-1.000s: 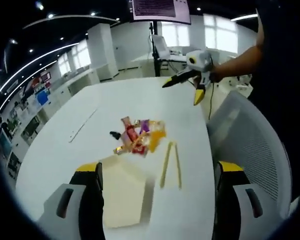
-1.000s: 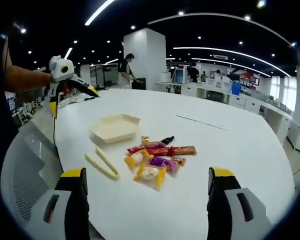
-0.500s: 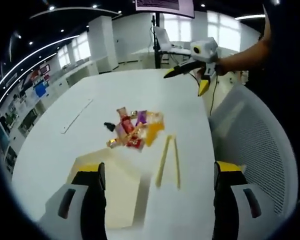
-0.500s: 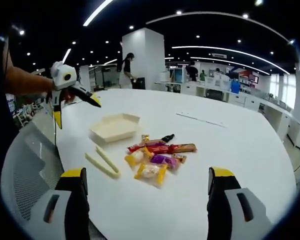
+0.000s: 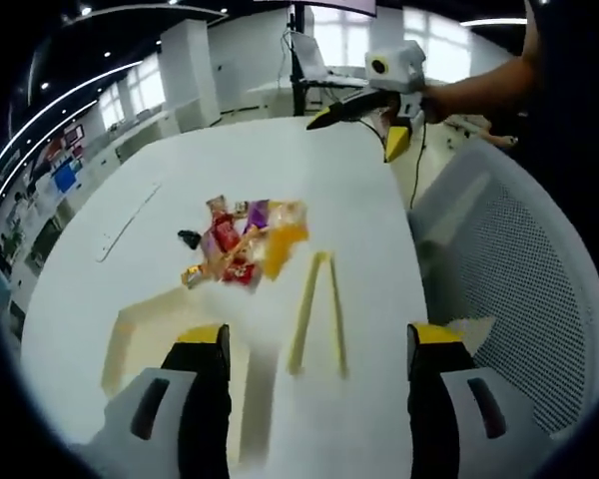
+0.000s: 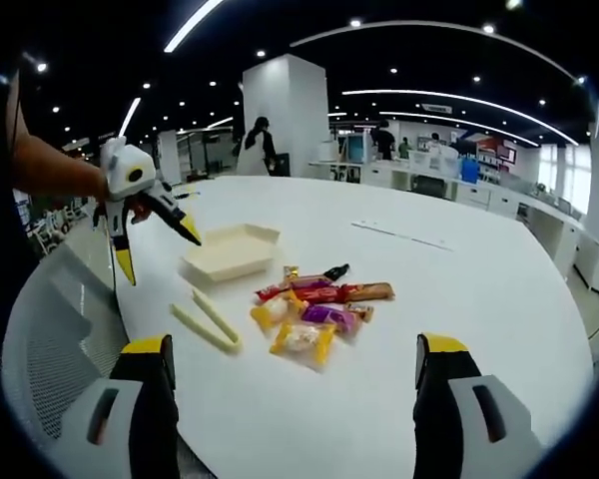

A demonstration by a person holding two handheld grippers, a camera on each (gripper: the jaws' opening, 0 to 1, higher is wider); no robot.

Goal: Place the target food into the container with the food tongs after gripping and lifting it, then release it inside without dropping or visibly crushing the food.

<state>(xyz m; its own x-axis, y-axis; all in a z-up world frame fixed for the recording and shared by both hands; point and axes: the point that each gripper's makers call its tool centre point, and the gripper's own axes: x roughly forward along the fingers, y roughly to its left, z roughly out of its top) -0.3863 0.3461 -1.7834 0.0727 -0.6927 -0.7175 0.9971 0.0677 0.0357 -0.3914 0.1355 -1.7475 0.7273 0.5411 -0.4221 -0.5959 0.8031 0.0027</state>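
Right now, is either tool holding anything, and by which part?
Nothing is held. Both tools, left and right, are open; the tongs lie untouched on the table.

A pile of wrapped snacks lies mid-frame on the white table. Pale yellow tongs lie flat at its left. The empty cream container sits above them

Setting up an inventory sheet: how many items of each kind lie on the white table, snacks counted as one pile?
Food tongs: 1
Container: 1
Pile of wrapped snacks: 1
Total: 3
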